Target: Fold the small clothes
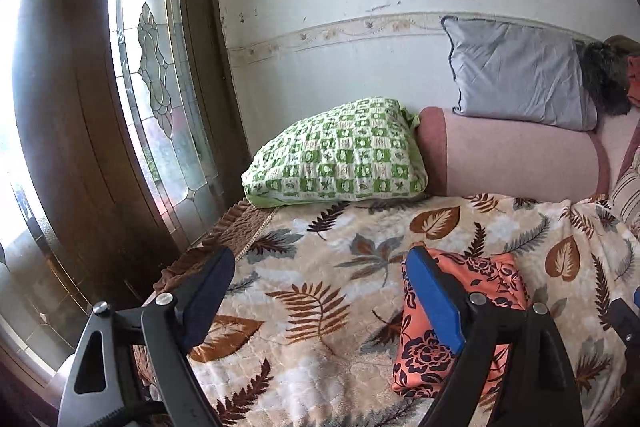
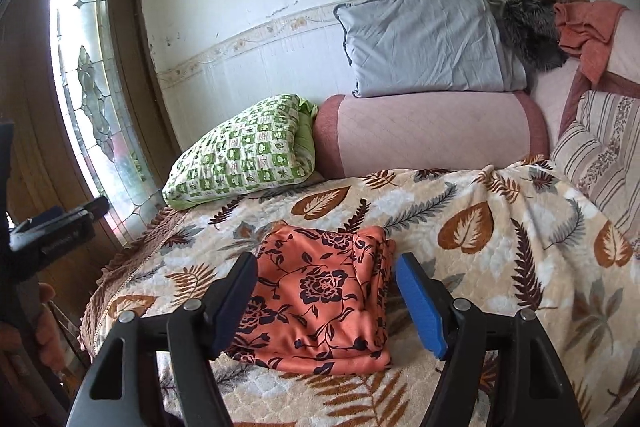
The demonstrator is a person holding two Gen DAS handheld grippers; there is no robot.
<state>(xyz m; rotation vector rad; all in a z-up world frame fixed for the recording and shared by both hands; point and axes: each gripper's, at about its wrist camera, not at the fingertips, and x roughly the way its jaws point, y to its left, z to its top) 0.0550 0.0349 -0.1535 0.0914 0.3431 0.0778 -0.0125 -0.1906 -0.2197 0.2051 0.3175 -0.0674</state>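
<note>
1. The folded cloth (image 2: 320, 303), orange satin printed with dark roses, lies flat on the bed, on the leaf-print blanket (image 2: 500, 227), near the bed's near-left part. It looks already folded into a thick rectangle, layered edges stacked along its right side.
2. My right gripper (image 2: 324, 303) hangs directly over it, jaws wide, holding nothing. The dark left finger (image 2: 232, 291) sits over the cloth's left edge; the blue right finger (image 2: 420, 303) is just off the stacked right edge. The cloth sits squarely between them.
3. My left gripper (image 1: 320, 299) is also wide and empty. In its view the cloth (image 1: 492, 291) lies to the right, partly behind the blue finger (image 1: 434, 295); only blanket (image 1: 320, 267) lies between the jaws. The right gripper is clearly the nearer one.
4. The cloth's long axis runs near-to-far, roughly along the right gripper's pointing line.
5. Materials: the cloth is glossy and slippery-looking with soft ripples; I judge the layers could slide if pinched on one edge. The blanket is plush and quilted, likely grippy.
6. Behind: a green checked pillow (image 2: 244, 151), a pink bolster (image 2: 432, 131), a grey pillow (image 2: 428, 47) against the wall.
7. Judgement: the fold looks near complete; any next move is a small descent, not a reach.
</note>
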